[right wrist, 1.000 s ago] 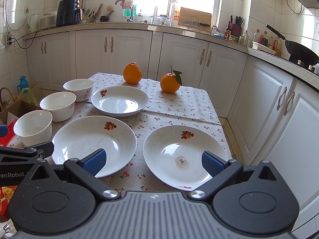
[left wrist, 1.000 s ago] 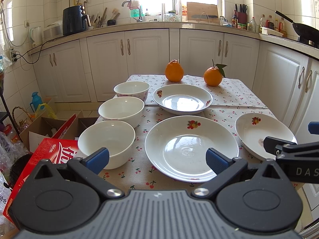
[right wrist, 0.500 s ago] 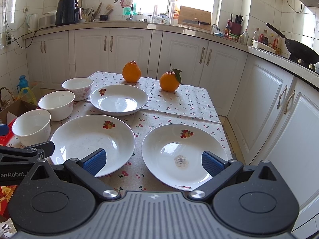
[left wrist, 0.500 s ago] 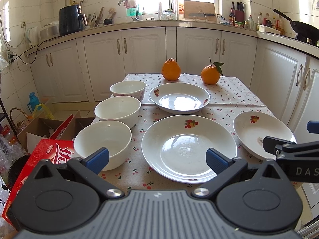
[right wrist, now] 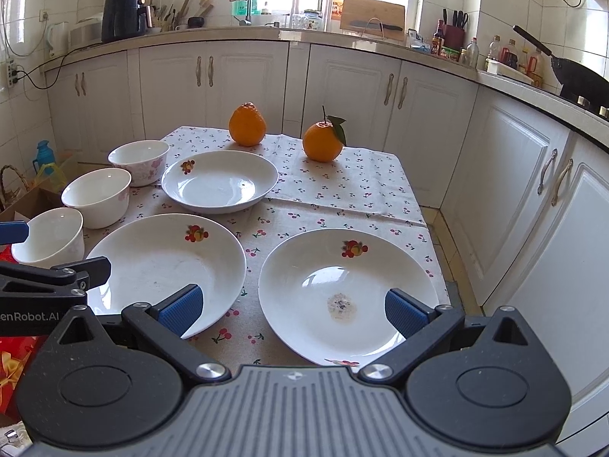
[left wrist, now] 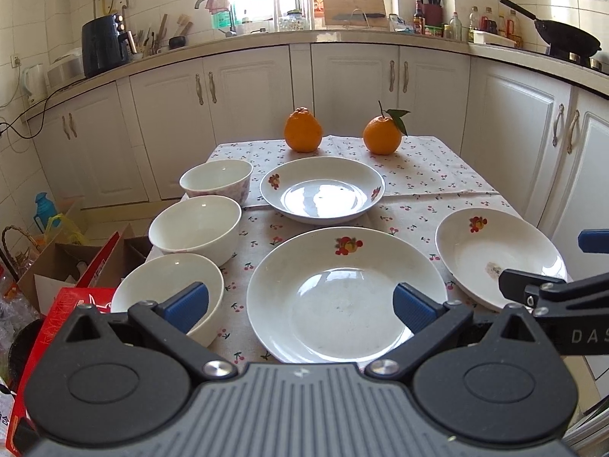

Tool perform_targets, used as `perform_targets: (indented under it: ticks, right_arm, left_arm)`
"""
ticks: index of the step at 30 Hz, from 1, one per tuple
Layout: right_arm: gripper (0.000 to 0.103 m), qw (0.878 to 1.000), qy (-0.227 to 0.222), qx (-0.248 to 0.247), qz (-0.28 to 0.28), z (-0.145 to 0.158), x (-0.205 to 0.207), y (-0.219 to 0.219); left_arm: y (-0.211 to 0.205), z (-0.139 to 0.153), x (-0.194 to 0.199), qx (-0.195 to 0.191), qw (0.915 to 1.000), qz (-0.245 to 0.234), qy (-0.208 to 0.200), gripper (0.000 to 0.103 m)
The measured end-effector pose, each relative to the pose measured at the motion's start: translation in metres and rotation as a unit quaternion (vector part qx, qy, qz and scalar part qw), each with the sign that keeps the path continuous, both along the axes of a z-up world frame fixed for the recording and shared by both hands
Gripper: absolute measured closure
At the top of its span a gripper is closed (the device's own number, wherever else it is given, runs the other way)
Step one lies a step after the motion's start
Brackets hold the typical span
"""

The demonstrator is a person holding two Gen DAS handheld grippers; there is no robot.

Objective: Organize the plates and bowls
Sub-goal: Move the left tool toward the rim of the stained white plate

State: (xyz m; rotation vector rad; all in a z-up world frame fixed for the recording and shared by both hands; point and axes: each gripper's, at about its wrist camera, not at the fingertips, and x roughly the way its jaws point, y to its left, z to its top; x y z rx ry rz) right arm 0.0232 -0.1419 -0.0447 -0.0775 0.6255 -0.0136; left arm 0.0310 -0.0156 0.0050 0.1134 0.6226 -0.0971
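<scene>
Three white plates with fruit prints lie on the cherry-print tablecloth (left wrist: 437,175): a near centre plate (left wrist: 342,293), a far plate (left wrist: 321,188) and a right plate (right wrist: 348,295) with a grey smudge. Three white bowls line the left edge: near bowl (left wrist: 167,285), middle bowl (left wrist: 196,228), far bowl (left wrist: 216,181). My left gripper (left wrist: 300,304) hovers open over the near centre plate's front edge. My right gripper (right wrist: 293,310) is open above the right plate's front, holding nothing.
Two oranges (left wrist: 303,129) (left wrist: 382,135) sit at the table's far end. White cabinets (right wrist: 506,175) run close along the right and back. A red box (left wrist: 64,304) and cardboard boxes (left wrist: 57,266) stand on the floor at the left.
Both grippers have crept slightly forward and tilted a little, so the table sits a bit lower in both views. Nothing was grasped or moved.
</scene>
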Motion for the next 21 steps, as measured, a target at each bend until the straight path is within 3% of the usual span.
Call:
perform_targets:
  ticks: [10, 14, 21]
  right_arm:
    - [0.0, 0.999, 0.01, 0.012, 0.034, -0.006, 0.01, -0.035]
    - [0.0, 0.999, 0.029, 0.005, 0.038, -0.017, 0.014, -0.057]
    - [0.0, 0.996, 0.073, 0.019, 0.043, -0.044, 0.014, -0.089]
  left_arm:
    - [-0.01, -0.002, 0.03, -0.004, 0.9993, -0.038, -0.003, 0.001]
    - [-0.014, 0.002, 0.043, 0.007, 0.9984, -0.056, -0.008, 0.001]
    - [-0.026, 0.003, 0.066, -0.009, 0.9953, -0.097, 0.004, 0.001]
